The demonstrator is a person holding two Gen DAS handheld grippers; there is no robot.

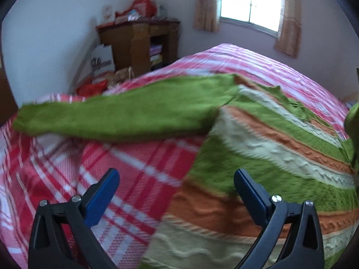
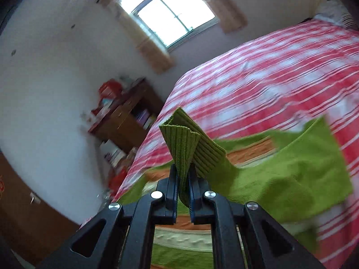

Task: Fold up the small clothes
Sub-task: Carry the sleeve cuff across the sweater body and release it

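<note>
A small knitted sweater (image 1: pixel 276 157) with green, orange and cream stripes lies spread on the bed, one plain green sleeve (image 1: pixel 116 114) stretched out to the left. My left gripper (image 1: pixel 177 181) hovers open above the sweater's lower left edge, nothing between its blue pads (image 1: pixel 103 197). In the right wrist view my right gripper (image 2: pixel 183 179) is shut on the ribbed green cuff (image 2: pixel 186 143) of the other sleeve (image 2: pixel 298 179), which is lifted off the sweater's striped body (image 2: pixel 179 239) and trails to the right.
The bed carries a red, pink and white plaid cover (image 1: pixel 125 170). A brown wooden cabinet (image 1: pixel 139 42) piled with bags stands by the far wall, with more bags on the floor beside it. A curtained window (image 1: pixel 251 2) is behind the bed.
</note>
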